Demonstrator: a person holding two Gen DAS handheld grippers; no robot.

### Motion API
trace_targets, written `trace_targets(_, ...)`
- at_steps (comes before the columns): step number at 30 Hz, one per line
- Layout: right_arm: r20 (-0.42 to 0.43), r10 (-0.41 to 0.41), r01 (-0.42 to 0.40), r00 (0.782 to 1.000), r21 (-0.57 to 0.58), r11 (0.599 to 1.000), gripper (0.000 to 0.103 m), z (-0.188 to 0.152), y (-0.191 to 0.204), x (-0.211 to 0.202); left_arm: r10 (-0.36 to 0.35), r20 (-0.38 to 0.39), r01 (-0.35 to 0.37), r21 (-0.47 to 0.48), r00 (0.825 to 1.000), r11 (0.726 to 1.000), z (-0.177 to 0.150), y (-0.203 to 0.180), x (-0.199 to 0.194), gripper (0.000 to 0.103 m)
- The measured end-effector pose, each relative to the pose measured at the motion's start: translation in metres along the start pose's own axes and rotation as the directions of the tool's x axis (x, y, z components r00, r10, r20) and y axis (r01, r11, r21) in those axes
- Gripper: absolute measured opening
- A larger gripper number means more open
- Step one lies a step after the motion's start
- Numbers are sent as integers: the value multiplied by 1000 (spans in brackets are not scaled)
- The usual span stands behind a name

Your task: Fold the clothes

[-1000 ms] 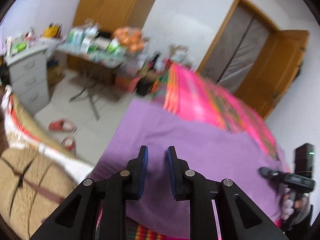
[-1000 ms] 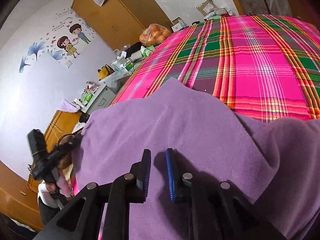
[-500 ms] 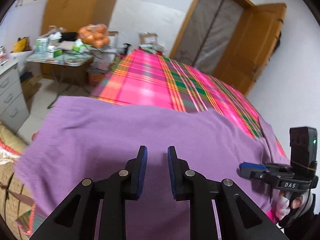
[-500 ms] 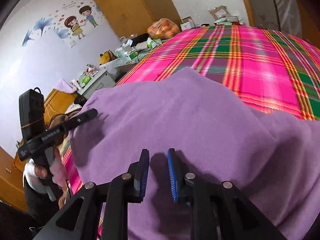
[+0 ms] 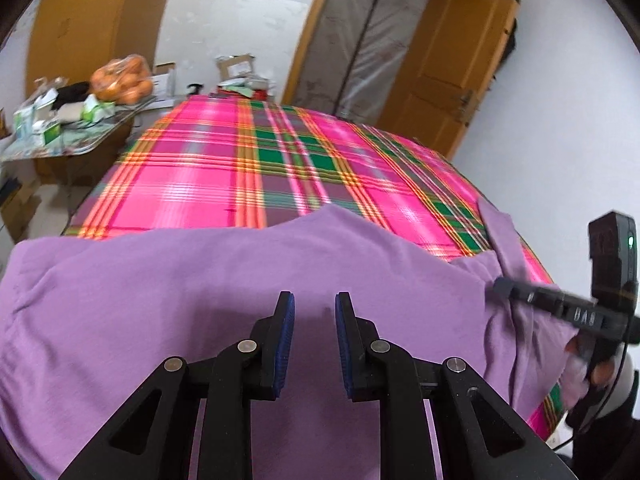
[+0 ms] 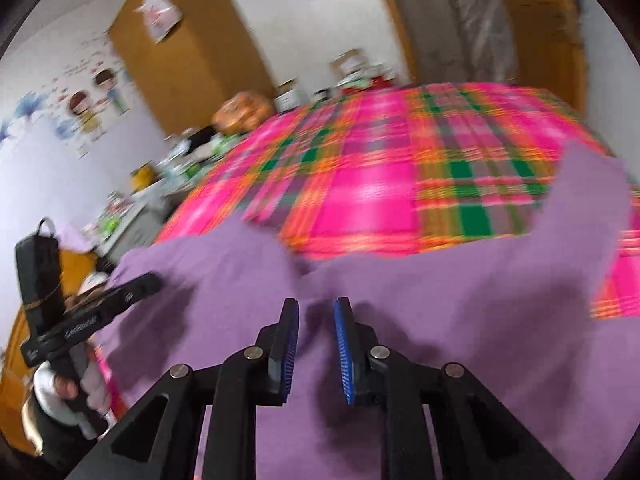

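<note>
A purple garment (image 5: pixel 200 280) lies spread over the near part of a bed with a pink plaid cover (image 5: pixel 248 168); one sleeve (image 5: pixel 498 232) sticks out to the right. My left gripper (image 5: pixel 315 300) hovers open just above the cloth with nothing between its pads. In the right wrist view, which is motion-blurred, my right gripper (image 6: pixel 316 308) is open over the same garment (image 6: pixel 440 300). Each gripper shows in the other's view: the right gripper (image 5: pixel 502 289) has its tip at the cloth by the sleeve, and the left gripper (image 6: pixel 150 280) is at the cloth's left edge.
A cluttered table (image 5: pixel 60 136) with a bag of oranges (image 5: pixel 120 80) stands left of the bed. A wooden door (image 5: pixel 460 60) and a covered doorway (image 5: pixel 360 40) are behind it. A person's hand (image 6: pixel 68 392) grips the left tool. A wardrobe (image 6: pixel 180 48) is at the back.
The left wrist view swung from the floor and table onto the bed. Both grippers dropped closer to the purple garment, which now lies flatter with a sleeve out to the right. Both jaws stayed apart.
</note>
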State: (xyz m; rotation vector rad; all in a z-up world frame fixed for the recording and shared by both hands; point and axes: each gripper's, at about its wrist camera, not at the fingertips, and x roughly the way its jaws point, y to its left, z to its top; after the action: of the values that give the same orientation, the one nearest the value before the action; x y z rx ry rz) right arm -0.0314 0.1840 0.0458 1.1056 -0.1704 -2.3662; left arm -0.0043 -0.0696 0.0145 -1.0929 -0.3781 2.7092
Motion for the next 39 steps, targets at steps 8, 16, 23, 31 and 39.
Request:
trace_targets(8,22,-353,350,936,84,933,34,21,-72,-16,-21,-61,23,32,998,999,-1,-20,24,21)
trace_targets(16,-22,-431,431,902,35,902,35,46,-80,17,-20,-56,22,35,998,999,-5,-24,23,23)
trace_targets(23,-68,-458,462,886,41,886,35,58,-100,43,-62,-52,62,-4,997,998,-4,-16,22,23)
trace_targets(31,-32,-411,411,911,126,903,2,58,-122,26,-101,-48,99,-41,994,994,-5,-11,22,23)
trace_targets(39,-10,-401,399,916,144,906,27,75,-122,20,-102,-48,100,-43,994,994,-5,-11,23,23)
